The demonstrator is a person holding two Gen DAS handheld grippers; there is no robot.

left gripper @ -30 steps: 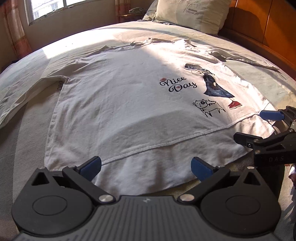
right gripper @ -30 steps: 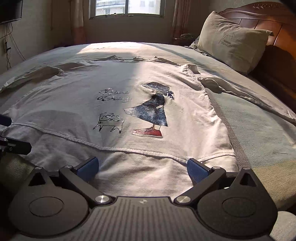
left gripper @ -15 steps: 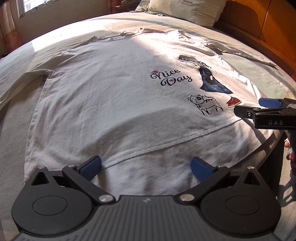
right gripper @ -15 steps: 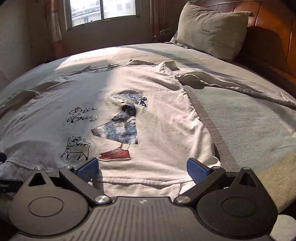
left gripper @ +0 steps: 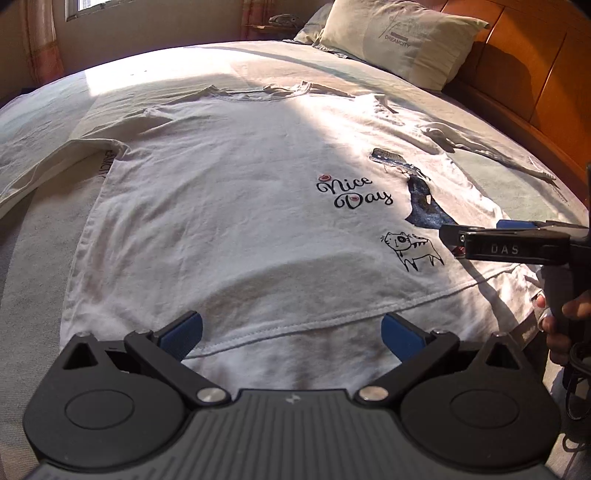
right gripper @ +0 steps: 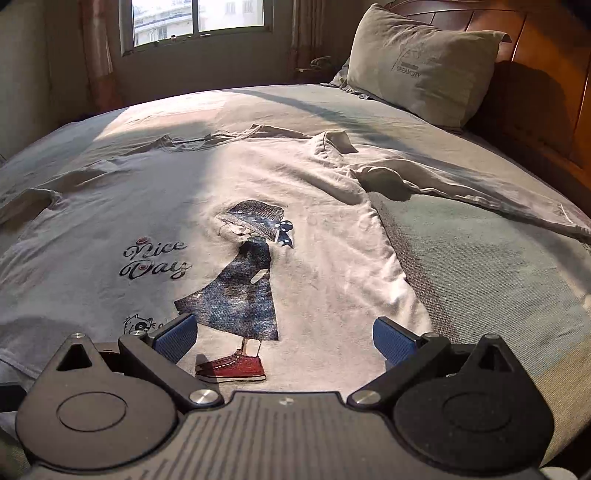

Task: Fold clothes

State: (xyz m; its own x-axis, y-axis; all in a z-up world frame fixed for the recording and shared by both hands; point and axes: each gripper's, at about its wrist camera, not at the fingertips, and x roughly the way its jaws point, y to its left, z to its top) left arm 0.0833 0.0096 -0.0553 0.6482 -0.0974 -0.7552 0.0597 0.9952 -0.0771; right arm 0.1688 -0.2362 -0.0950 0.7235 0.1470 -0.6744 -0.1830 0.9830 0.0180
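A white long-sleeved T-shirt lies spread face up on the bed, with a "Nice Day" print and a girl and cat drawing; it also shows in the right wrist view. My left gripper is open and empty, hovering over the shirt's bottom hem. My right gripper is open and empty above the lower right part of the shirt, over the girl's red shoes. The right gripper also shows from the side in the left wrist view. One sleeve stretches out to the right.
The shirt lies on a grey-green bedsheet. A pillow leans on the wooden headboard at the far right. A window is in the far wall. The bed's near edge is below the grippers.
The right gripper has moved forward over the shirt, from the hem to above the girl's shoes. The left gripper has shifted a little along the hem and stays open.
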